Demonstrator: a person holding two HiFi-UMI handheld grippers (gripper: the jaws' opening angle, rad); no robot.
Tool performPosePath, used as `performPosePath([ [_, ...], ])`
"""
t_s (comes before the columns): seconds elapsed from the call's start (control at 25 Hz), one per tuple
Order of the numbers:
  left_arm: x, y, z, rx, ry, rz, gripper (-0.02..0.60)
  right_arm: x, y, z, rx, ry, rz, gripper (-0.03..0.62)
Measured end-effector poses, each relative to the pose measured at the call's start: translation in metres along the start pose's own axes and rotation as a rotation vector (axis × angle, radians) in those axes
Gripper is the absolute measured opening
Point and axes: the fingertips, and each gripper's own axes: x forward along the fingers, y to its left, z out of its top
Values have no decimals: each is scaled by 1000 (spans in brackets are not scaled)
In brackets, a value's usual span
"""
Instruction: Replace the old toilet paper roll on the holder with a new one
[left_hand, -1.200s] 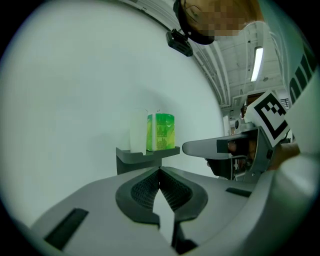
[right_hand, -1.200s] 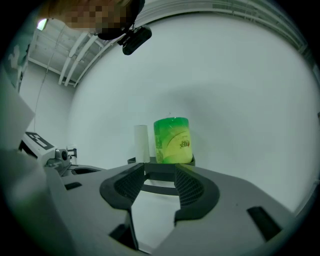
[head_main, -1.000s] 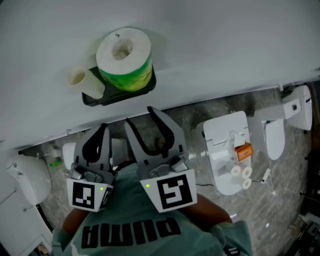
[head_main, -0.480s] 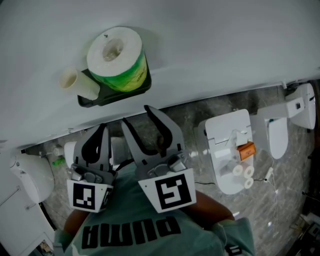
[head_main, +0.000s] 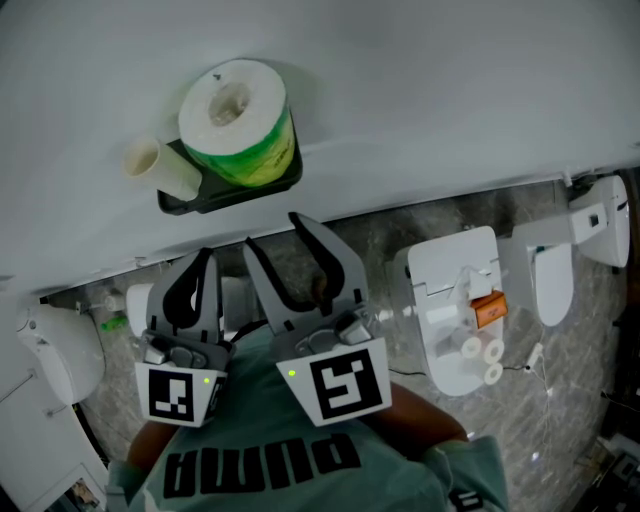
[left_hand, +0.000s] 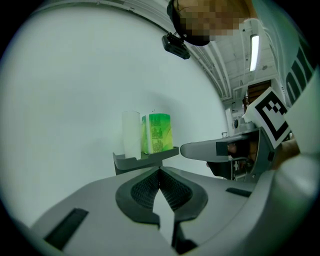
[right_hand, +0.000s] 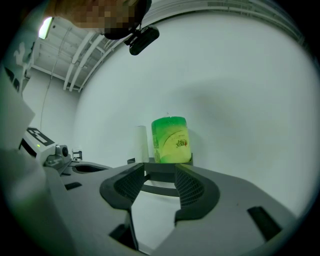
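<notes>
Obs.: wall-mounted dark holder (head_main: 215, 198) carries two items side by side, apparently touching. On the right stands a full toilet paper roll in green wrapper (head_main: 240, 120); on the left, a slim white roll (head_main: 160, 165), little more than a core, also upright. Left gripper (left_hand: 160, 171): jaws closed tip to tip, nothing between them. Right gripper (right_hand: 160, 175): jaws partly apart, empty; the holder shows through the gap, far beyond the tips. In the head view both grippers sit side by side near the person's chest, below the holder and well apart from it, pointing at the pale wall (head_main: 420, 90). Assessment: the slim roll reads as the old one and the wrapped roll as the new. Neither is gripped, so the swap looks unstarted. Left to do: remove the old roll and seat the new one in its place.
</notes>
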Motion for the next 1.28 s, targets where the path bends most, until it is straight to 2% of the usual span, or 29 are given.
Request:
performPosePath([
  [0.12,-1,0,5,16,-25,-2,5,0,1,2,-4,-4,11,186],
  [0.56,-9,5,6,-17,-27,49,5,6,-9,17,-21,-27,9,187],
  [0.88,-13,6,14,-24,-78,67,5,14,-20,38,-45,-65,24,187],
  [0.92,-13,8,14,-29,-77,74,5,16,-20,40,-45,-68,30,192],
  [0.96,-14,9,13,-29,-77,82,5,17,-19,42,-45,-71,37,229],
  [1.28,-11,5,17,-32,-82,103,5,22,-16,55,-61,-78,95,278],
])
